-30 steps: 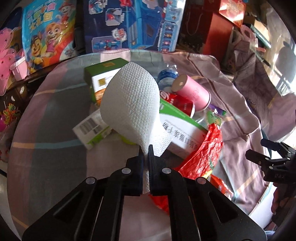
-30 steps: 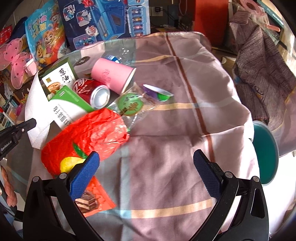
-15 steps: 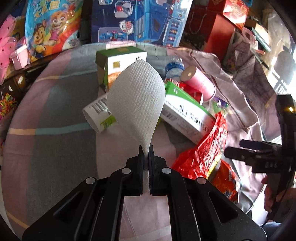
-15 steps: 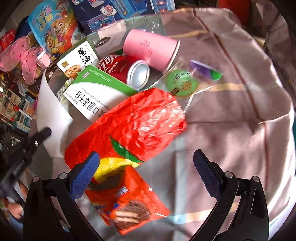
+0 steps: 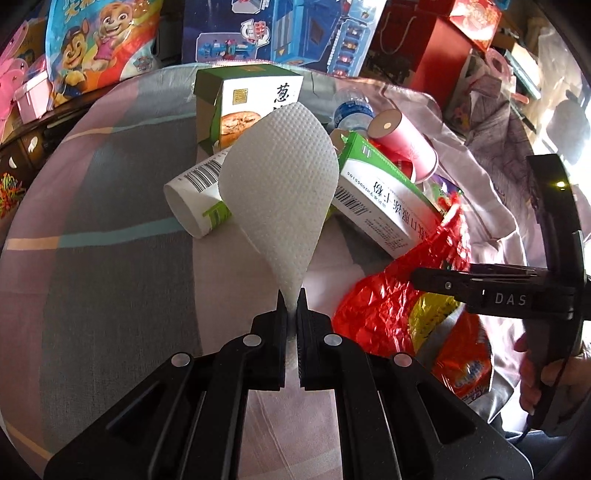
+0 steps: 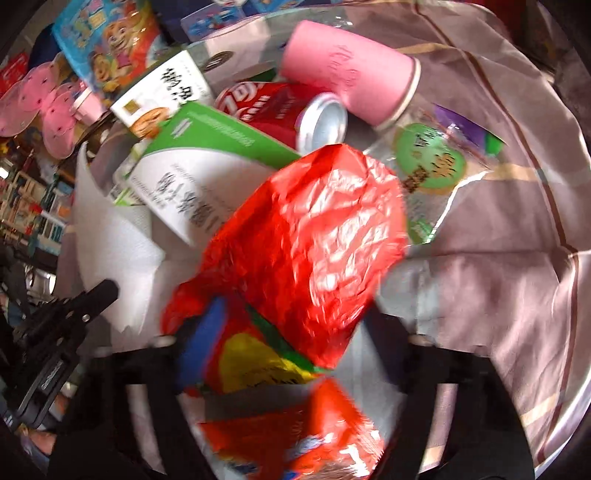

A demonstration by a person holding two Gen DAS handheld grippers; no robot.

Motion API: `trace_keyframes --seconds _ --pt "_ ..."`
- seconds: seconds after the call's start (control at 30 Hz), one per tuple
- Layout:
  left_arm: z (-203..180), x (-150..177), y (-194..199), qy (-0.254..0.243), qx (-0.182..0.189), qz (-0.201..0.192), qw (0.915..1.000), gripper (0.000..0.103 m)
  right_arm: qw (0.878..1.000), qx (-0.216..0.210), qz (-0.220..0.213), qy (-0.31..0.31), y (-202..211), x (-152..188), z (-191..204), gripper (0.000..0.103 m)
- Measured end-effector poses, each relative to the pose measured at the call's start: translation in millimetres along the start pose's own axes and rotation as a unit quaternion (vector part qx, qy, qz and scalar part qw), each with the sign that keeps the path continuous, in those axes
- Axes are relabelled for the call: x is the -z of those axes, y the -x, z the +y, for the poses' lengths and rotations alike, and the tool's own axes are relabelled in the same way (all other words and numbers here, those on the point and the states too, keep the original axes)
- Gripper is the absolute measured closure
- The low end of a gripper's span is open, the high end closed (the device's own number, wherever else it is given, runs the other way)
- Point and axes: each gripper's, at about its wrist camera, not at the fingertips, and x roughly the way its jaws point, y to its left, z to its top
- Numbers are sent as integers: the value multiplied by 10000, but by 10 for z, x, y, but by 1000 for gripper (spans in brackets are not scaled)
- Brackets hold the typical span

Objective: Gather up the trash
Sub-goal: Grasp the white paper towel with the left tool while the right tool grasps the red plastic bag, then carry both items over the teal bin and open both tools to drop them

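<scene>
My left gripper (image 5: pixel 291 295) is shut on a white paper towel (image 5: pixel 280 192), which stands up above the table in front of it; the towel also shows in the right wrist view (image 6: pixel 114 236). My right gripper (image 6: pixel 291 339) is blurred by motion and sits around the lower end of a crumpled red snack bag (image 6: pixel 306 251), with a blue pad (image 6: pixel 207 328) at the bag's left side. From the left wrist view the right gripper (image 5: pixel 436 277) reaches into the same red bag (image 5: pixel 399 306). Whether it is open or shut does not show.
A trash pile lies on the striped tablecloth (image 5: pixel 110 229): a green-and-white medicine box (image 5: pixel 384 199), a biscuit box (image 5: pixel 251 107), a paper cup (image 5: pixel 195 199), a pink cup (image 6: pixel 351 74), a red can (image 6: pixel 291 107), a clear wrapper (image 6: pixel 432 162), an orange snack packet (image 6: pixel 306 432). Toy boxes (image 5: pixel 280 29) stand behind.
My right gripper has moved left and down onto the red bag, which now fills its view. My left gripper has lifted slightly with the paper towel still held.
</scene>
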Motion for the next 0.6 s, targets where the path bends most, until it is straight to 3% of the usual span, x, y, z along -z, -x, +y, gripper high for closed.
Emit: trace_keyframes --seconds 0.07,0.17,0.4,0.6 --pt "-25 -2 25 -16 -33 -18 10000 98 10000 50 -9 67 43 18 19 70" --pt "-74 6 89 -52 -54 -68 9999 98 9998 125 -132 129 195 31 -3 79" --pt "-274 -61 261 -129 46 -186 9997 98 9970 325 -645 264 667 34 -171 82" --pt "-663 -168 372 -467 170 -278 9984 98 9949 395 -919 131 929 57 -470 87"
